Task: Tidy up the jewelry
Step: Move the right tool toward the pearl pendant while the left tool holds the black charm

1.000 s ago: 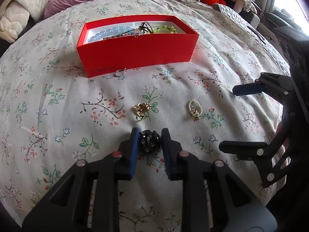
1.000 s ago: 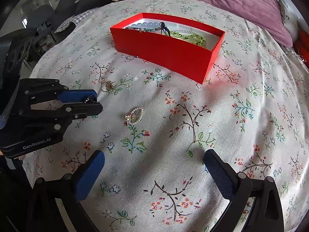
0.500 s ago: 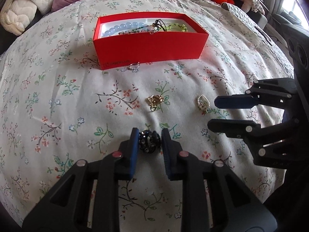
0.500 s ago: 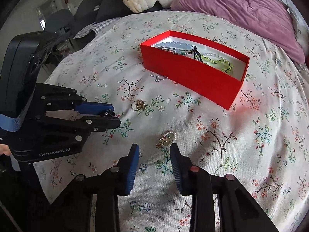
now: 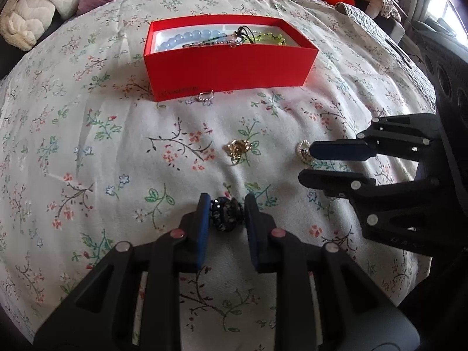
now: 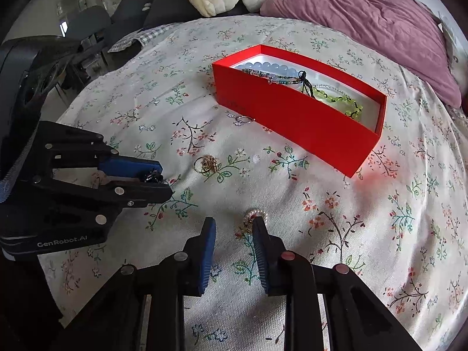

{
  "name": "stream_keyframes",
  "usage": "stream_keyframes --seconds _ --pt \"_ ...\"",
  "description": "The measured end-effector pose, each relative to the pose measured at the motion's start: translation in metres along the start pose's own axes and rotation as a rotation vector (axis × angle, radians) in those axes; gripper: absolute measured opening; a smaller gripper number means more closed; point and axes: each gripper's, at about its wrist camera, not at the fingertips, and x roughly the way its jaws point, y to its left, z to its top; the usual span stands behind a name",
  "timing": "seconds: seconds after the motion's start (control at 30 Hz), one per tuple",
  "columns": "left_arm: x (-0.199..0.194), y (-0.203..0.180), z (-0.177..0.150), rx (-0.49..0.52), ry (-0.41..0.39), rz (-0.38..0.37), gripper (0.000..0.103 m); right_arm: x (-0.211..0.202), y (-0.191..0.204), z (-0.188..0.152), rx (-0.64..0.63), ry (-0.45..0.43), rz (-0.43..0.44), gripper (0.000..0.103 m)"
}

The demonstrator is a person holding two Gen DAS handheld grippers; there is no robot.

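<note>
The left gripper (image 5: pixel 225 212) has its fingers clamped on a black beaded ring (image 5: pixel 226 214) above the bed (image 5: pixel 87 146). Only the right view shows the right gripper (image 6: pixel 234 235) fingers apart beside the pearl brooch (image 6: pixel 254 218).

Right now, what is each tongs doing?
Left tongs: closed on the sparkly black beaded ring.
Right tongs: partly open, empty, beside the small pearl-rimmed brooch.

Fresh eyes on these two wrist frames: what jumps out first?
The red box at the far middle of the floral bedspread, with blue, green and dark bead strands inside. Next, the left gripper shut on a black beaded piece in the near foreground. Then the right gripper, jaws narrowly apart, reaching at the pearl brooch, with a gold piece and a silver ring loose on the cloth.
</note>
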Motion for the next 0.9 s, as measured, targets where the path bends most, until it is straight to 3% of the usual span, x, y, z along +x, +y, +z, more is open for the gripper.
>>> stream_keyframes --seconds 0.37,0.8,0.9 --pt "0.001 -0.002 0.0 0.005 0.002 0.002 0.025 0.001 -0.006 0.002 0.03 0.009 0.003 0.008" --pt "-0.01 0.004 0.005 -0.01 -0.024 0.003 0.025 -0.032 -0.014 0.011 0.068 -0.073 0.045 0.006" --pt "-0.009 0.006 0.005 -0.014 -0.019 0.003 0.025 -0.029 -0.016 0.01 0.075 -0.052 0.059 0.011"
